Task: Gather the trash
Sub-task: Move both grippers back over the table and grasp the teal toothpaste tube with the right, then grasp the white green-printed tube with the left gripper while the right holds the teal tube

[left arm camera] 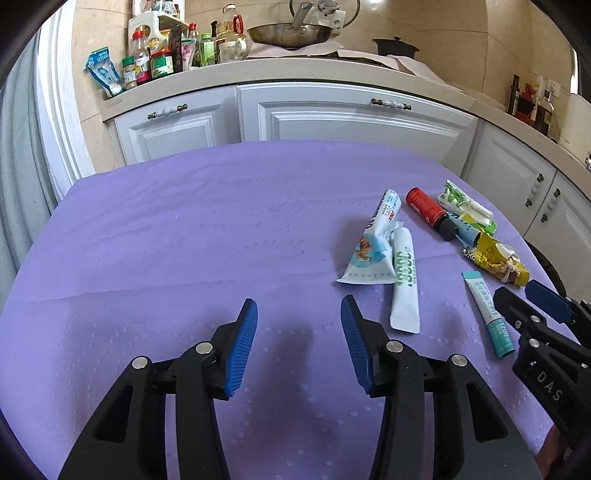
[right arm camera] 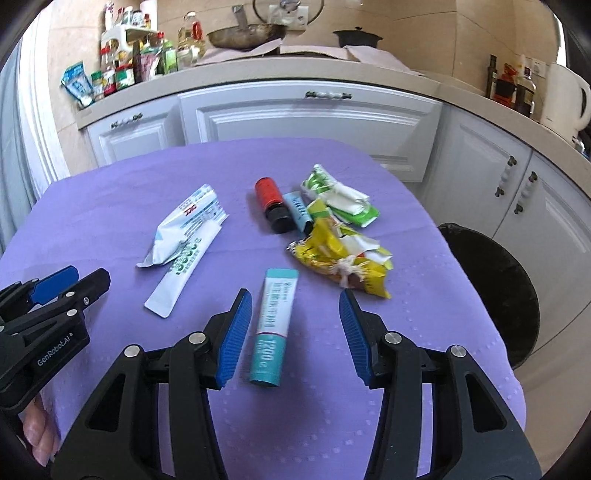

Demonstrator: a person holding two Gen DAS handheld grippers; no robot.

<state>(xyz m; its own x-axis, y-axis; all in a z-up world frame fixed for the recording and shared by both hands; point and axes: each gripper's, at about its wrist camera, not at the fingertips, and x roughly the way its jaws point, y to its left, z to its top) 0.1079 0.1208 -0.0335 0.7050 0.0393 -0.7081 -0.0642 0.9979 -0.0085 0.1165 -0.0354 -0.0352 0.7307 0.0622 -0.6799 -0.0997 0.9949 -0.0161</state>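
The table (right arm camera: 110,206), under a purple cloth, fills the middle of both views, with white cabinets (right arm camera: 310,114) across the top behind it. A black bin (right arm camera: 495,291) stands at the right edge of the right wrist view, just beside the table's rim.

The left gripper (left arm camera: 298,317) sits at the bottom centre of its own view, jaws wide, with only bare cloth between them. The right gripper (right arm camera: 295,314) sits at the bottom centre of its view, jaws wide too; a teal tube (right arm camera: 275,326) lies on the cloth between them, nearer the left pad, touching neither.

The trash lies in a loose cluster at the right of the left view and the centre of the right view. A pale blue pouch (right arm camera: 188,225) lies left of centre, overlapping a white tube (right arm camera: 184,267) that slants down toward the lower left. A yellow wrapper (right arm camera: 340,258), crumpled and torn, sits just above the right gripper's right pad. A green wrapper (right arm camera: 340,197) lies above it, toward the upper right of the cluster. A red bottle (right arm camera: 271,203) with a dark cap lies on its side at upper centre, a small blue tube (right arm camera: 299,210) touching its right side.

In the upper left corner of both views, jars and bottles (left arm camera: 159,55) crowd the far counter, and a pan (left arm camera: 288,33) rests at top centre
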